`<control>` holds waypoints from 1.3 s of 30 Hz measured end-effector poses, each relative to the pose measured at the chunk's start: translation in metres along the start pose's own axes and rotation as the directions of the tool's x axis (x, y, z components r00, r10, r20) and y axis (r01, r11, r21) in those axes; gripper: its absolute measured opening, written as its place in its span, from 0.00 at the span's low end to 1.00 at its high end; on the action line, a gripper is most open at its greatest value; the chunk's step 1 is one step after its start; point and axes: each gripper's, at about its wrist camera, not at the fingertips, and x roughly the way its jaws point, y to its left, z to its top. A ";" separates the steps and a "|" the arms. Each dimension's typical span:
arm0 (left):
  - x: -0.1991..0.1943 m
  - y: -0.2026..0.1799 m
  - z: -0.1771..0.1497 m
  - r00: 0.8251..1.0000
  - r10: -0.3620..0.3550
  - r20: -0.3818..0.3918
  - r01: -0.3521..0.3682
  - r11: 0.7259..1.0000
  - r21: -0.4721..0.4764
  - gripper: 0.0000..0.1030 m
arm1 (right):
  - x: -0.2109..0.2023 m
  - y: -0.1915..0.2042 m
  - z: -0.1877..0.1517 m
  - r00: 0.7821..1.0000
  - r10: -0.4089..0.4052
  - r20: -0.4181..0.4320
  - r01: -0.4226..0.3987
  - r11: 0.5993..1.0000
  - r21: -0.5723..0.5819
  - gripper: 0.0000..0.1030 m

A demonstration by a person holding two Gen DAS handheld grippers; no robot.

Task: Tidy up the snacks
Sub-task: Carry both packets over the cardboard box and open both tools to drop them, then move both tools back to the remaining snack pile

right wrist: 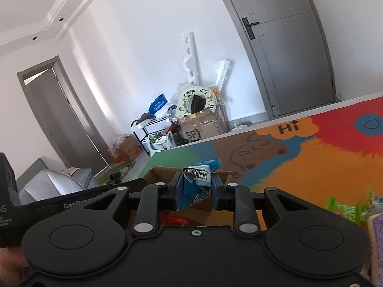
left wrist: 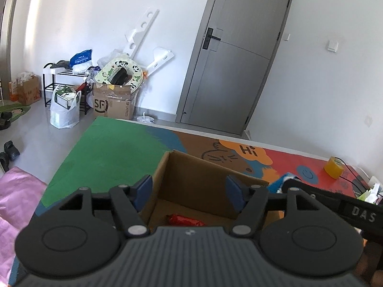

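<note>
Red snack (left wrist: 185,220) in box (left wrist: 191,181); blue packet (right wrist: 197,186) clamped, maybe crumpled.

A home, prob. a living rm/entry area — grey door (left wrist: 235,55), shoe rack (left wrist: 65,88) w/ bags, slippers (left wrist: 9,153) on tile floor, SF delivery box (left wrist: 115,105), kids' cartoon mat (left wrist: 239,153) — plain domestic clutter.

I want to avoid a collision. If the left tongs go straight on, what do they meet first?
Probably the far inner wall of the cardboard box, above the red snack; depth is unclear.
</note>
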 end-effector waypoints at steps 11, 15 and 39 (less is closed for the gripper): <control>-0.011 0.001 -0.004 1.000 -0.003 -0.003 0.003 1.000 0.010 0.69 | -0.012 0.001 -0.003 0.999 -0.041 -0.006 0.041 0.999 0.018 0.51; -0.016 -0.004 -0.007 1.000 -0.002 0.001 0.002 1.000 0.020 0.75 | -0.027 -0.004 -0.008 0.997 -0.077 -0.001 0.077 0.997 0.026 0.60; -0.055 -0.047 -0.030 0.994 -0.108 -0.017 0.109 0.990 0.086 0.92 | -0.108 -0.033 -0.031 0.968 -0.240 0.070 0.235 0.969 0.074 1.00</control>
